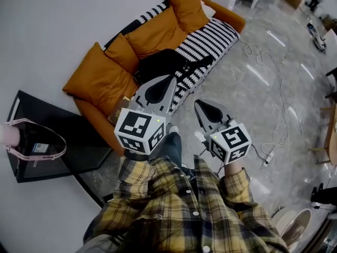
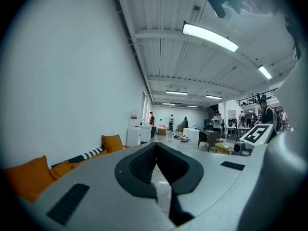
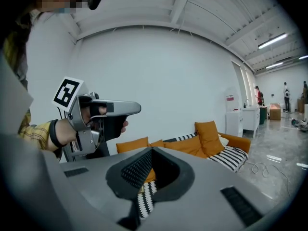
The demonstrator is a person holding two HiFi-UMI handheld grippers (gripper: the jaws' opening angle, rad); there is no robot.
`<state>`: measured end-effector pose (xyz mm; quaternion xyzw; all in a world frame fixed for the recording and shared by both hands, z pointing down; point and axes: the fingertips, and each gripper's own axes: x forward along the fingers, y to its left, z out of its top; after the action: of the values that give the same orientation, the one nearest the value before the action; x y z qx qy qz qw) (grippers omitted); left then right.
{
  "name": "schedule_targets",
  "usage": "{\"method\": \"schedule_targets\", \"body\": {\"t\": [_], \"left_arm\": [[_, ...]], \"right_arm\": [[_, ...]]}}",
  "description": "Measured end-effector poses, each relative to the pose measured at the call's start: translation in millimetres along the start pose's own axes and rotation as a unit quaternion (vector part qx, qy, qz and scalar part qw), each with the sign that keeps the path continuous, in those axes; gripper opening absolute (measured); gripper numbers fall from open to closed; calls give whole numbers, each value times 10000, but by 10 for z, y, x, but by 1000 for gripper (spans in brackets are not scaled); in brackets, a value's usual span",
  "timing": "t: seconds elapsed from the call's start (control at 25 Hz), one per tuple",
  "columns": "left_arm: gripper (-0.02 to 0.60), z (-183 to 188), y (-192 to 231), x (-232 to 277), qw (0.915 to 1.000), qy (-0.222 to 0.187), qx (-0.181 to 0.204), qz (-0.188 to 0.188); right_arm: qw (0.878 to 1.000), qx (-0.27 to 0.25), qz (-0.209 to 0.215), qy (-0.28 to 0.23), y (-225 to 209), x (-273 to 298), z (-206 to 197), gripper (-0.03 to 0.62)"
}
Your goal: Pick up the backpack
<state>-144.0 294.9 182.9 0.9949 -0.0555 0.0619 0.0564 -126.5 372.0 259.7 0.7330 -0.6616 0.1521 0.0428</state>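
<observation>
Left gripper (image 1: 170,81) and right gripper (image 1: 199,103), jaws closed on nothing, point toward the sofa (image 1: 230,18) because the black backpack (image 1: 164,63) lies on its seat, not yet reached

Overhead and level views, common sofa (image 1: 158,36)

The backpack (image 1: 164,62) lies on the sofa (image 1: 215,35), cushions (image 1: 158,33) behind it.

Backpack (image 1: 163,62) seems matt cloth; sofa cushions (image 1: 100,80) cloth; floor (image 1: 274,78) glossy.
</observation>
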Motion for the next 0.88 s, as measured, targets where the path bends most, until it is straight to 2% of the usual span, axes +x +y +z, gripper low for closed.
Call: {"method": "schedule_targets", "body": {"t": [0.44, 0.88], "left_arm": [[18, 199, 969, 900, 9999, 32, -101, -10], [18, 161, 1695, 1303, 9997, 110, -220, 88]], "right_arm": [[9998, 3, -43, 207, -653, 1043, 357, 16], [9995, 39, -146, 270, -1001, 1744, 512, 15]]}}
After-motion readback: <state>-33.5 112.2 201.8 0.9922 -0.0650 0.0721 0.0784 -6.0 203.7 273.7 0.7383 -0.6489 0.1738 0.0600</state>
